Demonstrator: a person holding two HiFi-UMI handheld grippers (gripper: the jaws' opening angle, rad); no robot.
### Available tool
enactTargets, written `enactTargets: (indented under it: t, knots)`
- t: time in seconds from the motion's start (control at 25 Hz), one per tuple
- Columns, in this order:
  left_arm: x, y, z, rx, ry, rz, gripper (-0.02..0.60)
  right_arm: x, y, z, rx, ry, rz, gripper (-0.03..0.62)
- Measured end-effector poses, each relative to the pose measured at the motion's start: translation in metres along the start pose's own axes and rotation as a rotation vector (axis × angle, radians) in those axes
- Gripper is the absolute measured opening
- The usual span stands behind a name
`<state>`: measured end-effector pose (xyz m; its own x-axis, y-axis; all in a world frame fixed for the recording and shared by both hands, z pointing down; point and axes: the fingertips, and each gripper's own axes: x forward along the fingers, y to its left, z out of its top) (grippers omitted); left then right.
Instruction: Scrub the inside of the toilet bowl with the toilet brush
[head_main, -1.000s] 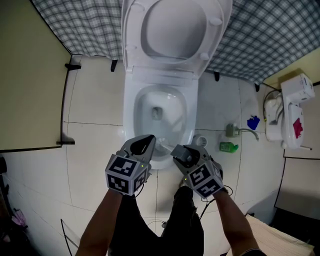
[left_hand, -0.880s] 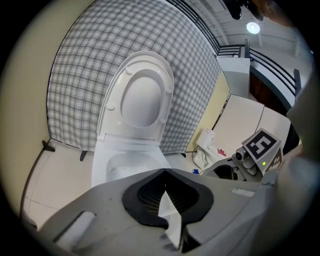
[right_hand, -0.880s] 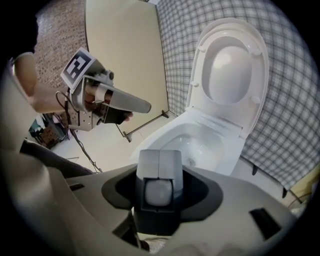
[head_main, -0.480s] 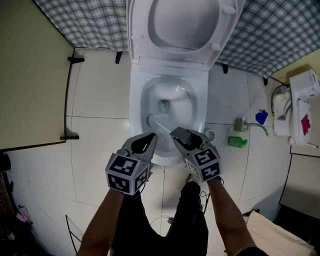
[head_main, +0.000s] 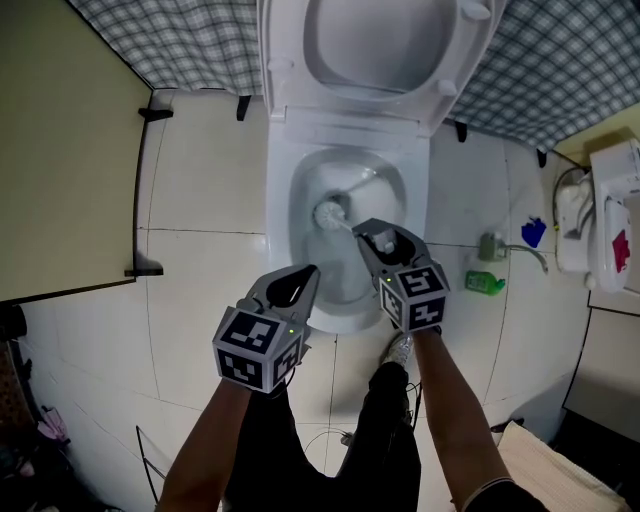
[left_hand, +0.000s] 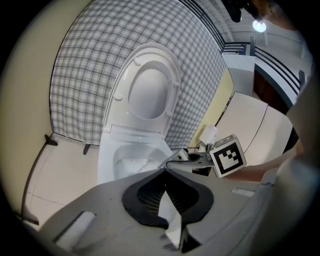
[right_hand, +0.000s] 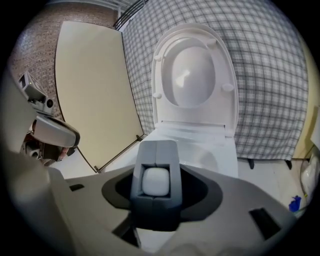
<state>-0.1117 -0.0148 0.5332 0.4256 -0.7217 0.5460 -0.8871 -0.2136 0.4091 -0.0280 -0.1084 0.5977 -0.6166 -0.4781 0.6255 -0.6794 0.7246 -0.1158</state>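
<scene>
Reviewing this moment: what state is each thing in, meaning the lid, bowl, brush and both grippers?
toilet lid: raised, leaning back.
toilet bowl: uncovered, with the brush head inside.
toilet brush: head down in the bowl, handle gripped.
right gripper: fingers closed on the toilet brush handle.
left gripper: fingers together, holding nothing, near the bowl's front rim.

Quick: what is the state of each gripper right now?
Left gripper: fingers closed, nothing held.
Right gripper: fingers closed on the toilet brush handle.
</scene>
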Motion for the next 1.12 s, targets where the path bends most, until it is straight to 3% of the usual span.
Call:
enactTargets:
  t: [0.36, 0.64, 1.12]
  knots:
    - [0.007, 0.005, -0.007, -0.023, 0.019, 0.011, 0.008, 0.010, -0.015, 0.035, -0.103, -0.054, -0.031, 0.222]
    - [0.013, 0.001, -0.009, -0.024, 0.018, -0.003, 0.008, -0.014, -0.052, 0.045, -0.179, -0.023, -0.158, 0.215]
    - [0.017, -0.012, -0.008, -0.027, 0.015, -0.012, 0.008, -0.056, -0.036, 0.013, -0.249, 0.083, -0.111, 0.213]
